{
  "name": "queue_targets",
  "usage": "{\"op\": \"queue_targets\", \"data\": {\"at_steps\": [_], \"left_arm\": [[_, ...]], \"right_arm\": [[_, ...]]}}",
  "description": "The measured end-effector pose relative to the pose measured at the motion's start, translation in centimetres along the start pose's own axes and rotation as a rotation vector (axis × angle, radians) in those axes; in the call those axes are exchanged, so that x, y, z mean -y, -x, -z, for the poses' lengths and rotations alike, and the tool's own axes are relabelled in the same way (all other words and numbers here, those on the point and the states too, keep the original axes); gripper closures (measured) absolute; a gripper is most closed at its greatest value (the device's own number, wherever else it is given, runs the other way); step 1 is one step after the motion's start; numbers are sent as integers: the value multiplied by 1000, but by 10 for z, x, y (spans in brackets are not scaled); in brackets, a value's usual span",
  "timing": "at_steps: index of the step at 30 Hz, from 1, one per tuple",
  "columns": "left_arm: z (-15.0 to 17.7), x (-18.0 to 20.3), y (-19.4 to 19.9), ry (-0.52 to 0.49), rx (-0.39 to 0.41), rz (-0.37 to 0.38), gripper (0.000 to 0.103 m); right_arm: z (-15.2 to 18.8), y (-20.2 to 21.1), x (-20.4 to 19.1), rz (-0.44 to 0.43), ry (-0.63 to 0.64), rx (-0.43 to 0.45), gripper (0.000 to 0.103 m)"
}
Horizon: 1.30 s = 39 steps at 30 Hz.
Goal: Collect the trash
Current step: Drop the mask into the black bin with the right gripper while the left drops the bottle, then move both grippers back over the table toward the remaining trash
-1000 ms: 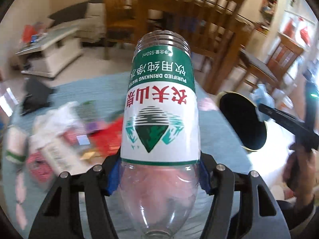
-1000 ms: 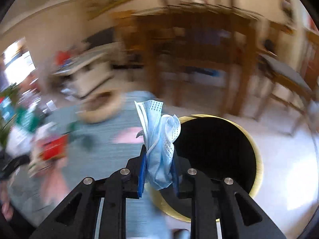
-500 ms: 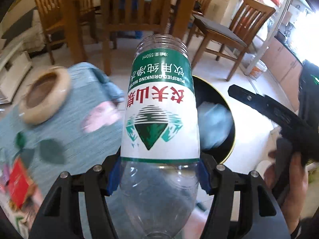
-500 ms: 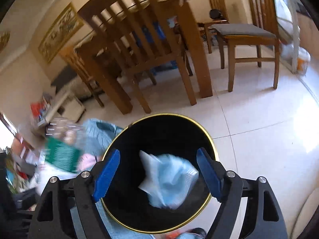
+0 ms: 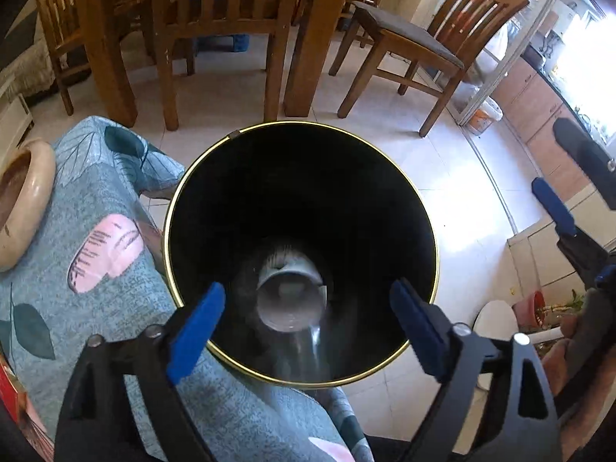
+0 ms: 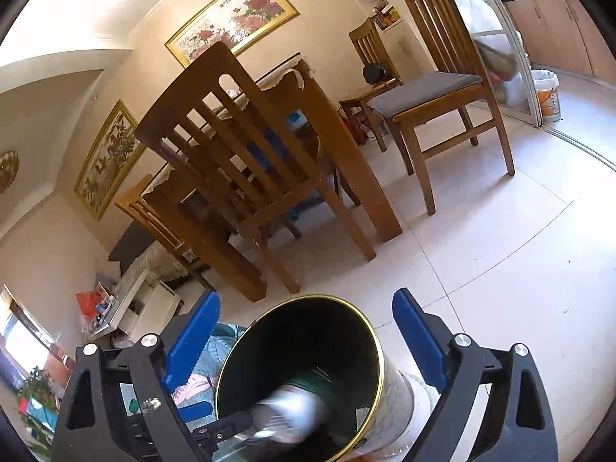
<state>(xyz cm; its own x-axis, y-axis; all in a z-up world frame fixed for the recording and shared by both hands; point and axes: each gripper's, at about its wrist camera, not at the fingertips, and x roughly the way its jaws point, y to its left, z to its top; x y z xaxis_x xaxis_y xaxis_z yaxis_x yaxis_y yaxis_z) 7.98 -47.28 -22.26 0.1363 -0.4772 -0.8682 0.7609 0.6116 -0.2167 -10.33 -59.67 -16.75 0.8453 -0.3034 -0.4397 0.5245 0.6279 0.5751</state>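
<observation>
A black trash bin with a gold rim (image 5: 423,200) stands on the floor beside the table; it also shows in the right wrist view (image 6: 379,350). The clear plastic bottle with the green and white label (image 5: 290,300) is blurred inside the bin, below my left gripper (image 5: 308,319), which is open and empty right above the bin's mouth. The bottle also shows blurred in the right wrist view (image 6: 292,410). My right gripper (image 6: 304,342) is open and empty, raised above and behind the bin. It appears at the right edge of the left wrist view (image 5: 554,208).
A table with a teal leaf-pattern cloth (image 5: 77,288) lies left of the bin, with a tan ceramic bowl (image 5: 23,200) on it. Wooden dining chairs (image 5: 404,34) and a dining table (image 6: 292,123) stand behind the bin on a tiled floor (image 6: 500,238).
My left gripper moved over the bin and opened; the bottle dropped into the bin. My right gripper, which let the blue face mask fall into the bin, has lifted and tilted up.
</observation>
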Motion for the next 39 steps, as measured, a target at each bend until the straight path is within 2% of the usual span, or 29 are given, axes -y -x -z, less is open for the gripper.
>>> {"op": "queue_targets", "data": {"at_steps": [6,10,14,17,22,26,31,34,39], "left_arm": [[14,-9,34,-16,57,-22,13],[27,-21,71,-6,125,-50,13],[51,-43,117,0,204,-150,12],[74,-68,150,29,262,-260,4],[116,-120,204,124,337,-445,3],[149,-166,237,224,359,-543,3],[184,-222,265,335,361,-641,3],[201,-249,274,383,348,-669,3],[244,-291,299,472,359,-788,3]], "right_arm": [[0,6,-12,-1,48,19,12],[5,8,-33,9,108,23,11],[18,3,-67,2,203,-7,8],[31,2,-98,-25,279,-30,5],[67,-5,-160,-77,452,-93,3],[103,-5,-197,-100,539,-147,3],[156,-15,-240,-154,592,-259,3],[201,-24,-275,-148,701,-337,3],[237,-37,-323,-182,843,-406,3]]}}
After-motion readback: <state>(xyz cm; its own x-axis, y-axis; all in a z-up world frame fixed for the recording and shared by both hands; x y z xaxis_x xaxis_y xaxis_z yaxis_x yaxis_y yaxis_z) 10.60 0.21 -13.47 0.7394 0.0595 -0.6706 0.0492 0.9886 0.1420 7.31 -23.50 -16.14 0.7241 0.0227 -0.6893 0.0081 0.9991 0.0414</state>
